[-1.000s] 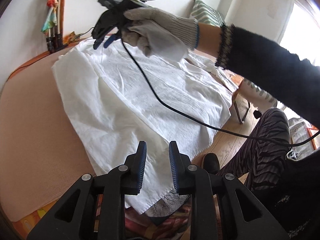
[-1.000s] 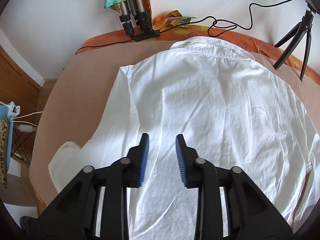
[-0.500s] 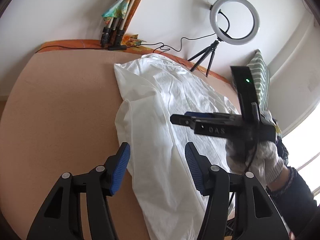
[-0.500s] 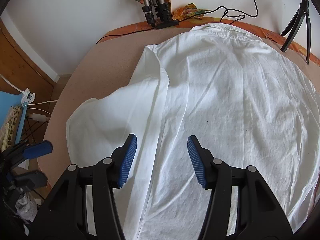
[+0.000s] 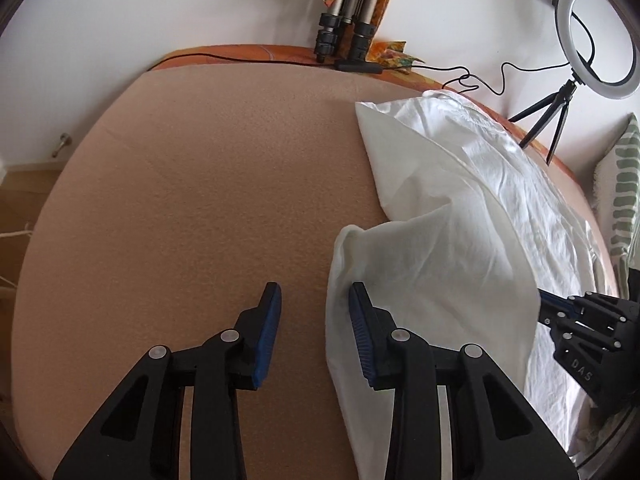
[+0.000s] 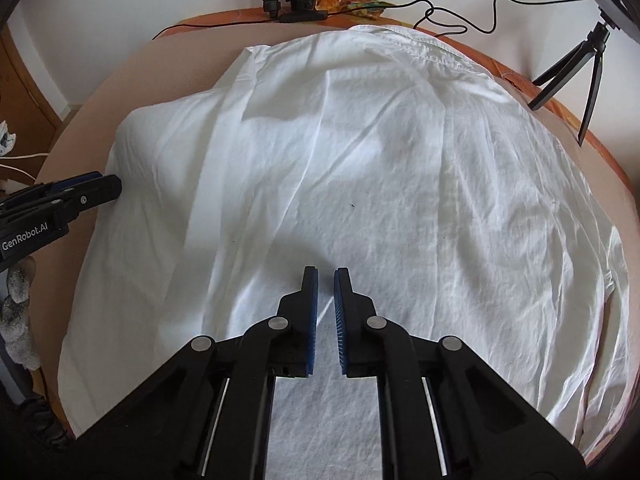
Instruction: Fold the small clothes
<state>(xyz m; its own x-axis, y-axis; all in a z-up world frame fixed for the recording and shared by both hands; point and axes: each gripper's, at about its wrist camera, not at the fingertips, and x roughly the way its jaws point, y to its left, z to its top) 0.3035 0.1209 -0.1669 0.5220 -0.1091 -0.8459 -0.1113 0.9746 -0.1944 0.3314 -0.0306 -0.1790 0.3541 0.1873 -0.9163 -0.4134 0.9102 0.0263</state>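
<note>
A white shirt (image 6: 360,160) lies spread back-up on the peach-covered table (image 5: 192,200), collar toward the far wall. In the left wrist view the shirt (image 5: 440,240) fills the right side, its left sleeve bunched near me. My left gripper (image 5: 314,300) is open and low at the sleeve's edge, its right finger against the cloth; it also shows at the left of the right wrist view (image 6: 80,194). My right gripper (image 6: 325,280) is nearly shut with a narrow gap, empty, just above the shirt's lower back; its fingers also show in the left wrist view (image 5: 568,304).
Tripod legs (image 5: 344,36) and a black cable (image 6: 440,12) stand at the far edge by the wall. A ring light on a small tripod (image 5: 592,32) stands at the far right. A striped cushion (image 5: 624,192) is at the right.
My left gripper swung left and down to the sleeve edge, staying open. My right gripper narrowed from wide open to nearly shut and came lower over the shirt.
</note>
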